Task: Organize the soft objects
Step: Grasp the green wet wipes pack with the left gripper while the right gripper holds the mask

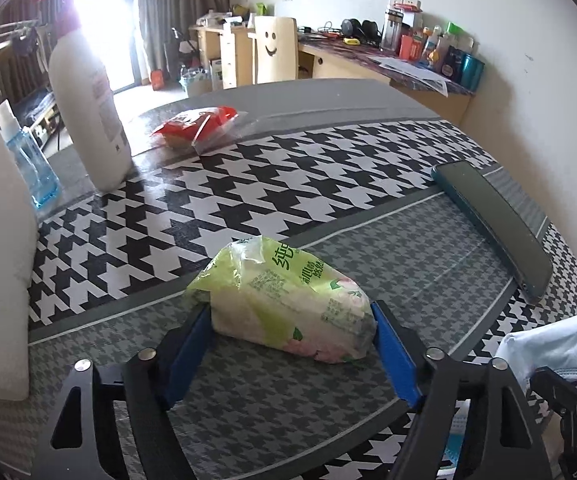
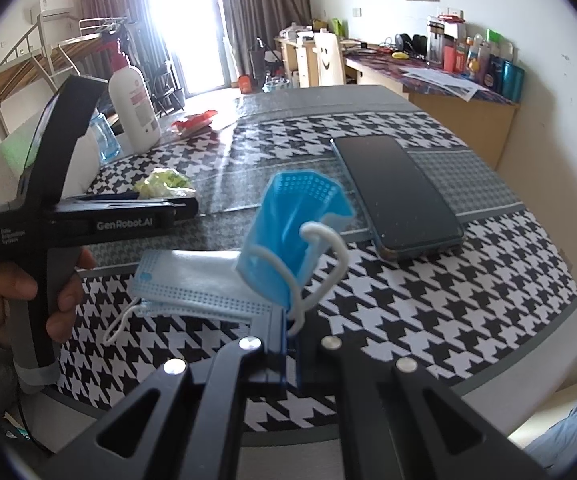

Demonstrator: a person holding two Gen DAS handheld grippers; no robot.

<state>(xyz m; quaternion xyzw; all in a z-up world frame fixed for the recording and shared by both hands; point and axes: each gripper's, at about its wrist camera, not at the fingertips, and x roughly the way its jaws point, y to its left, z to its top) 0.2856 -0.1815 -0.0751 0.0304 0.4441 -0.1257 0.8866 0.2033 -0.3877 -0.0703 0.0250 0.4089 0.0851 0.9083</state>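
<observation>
Green tissue pack (image 1: pixel 288 300) lay on the houndstooth table (image 1: pixel 288 184), and the left gripper (image 1: pixel 292 344) bracketed it, blue pads (image 1: pixel 394 360) at both sides, contact unclear. Right gripper (image 2: pixel 286 344) was clamped tight on a blue face mask (image 2: pixel 288 232) near the phone (image 2: pixel 392 192).

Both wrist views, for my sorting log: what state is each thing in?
Green plastic tissue pack: lying flat between left gripper pads, right pad touching.
Bright blue face mask: pinched upright in shut right gripper.
Pale blue face mask: flat.
Dark phone: screen off.
</observation>
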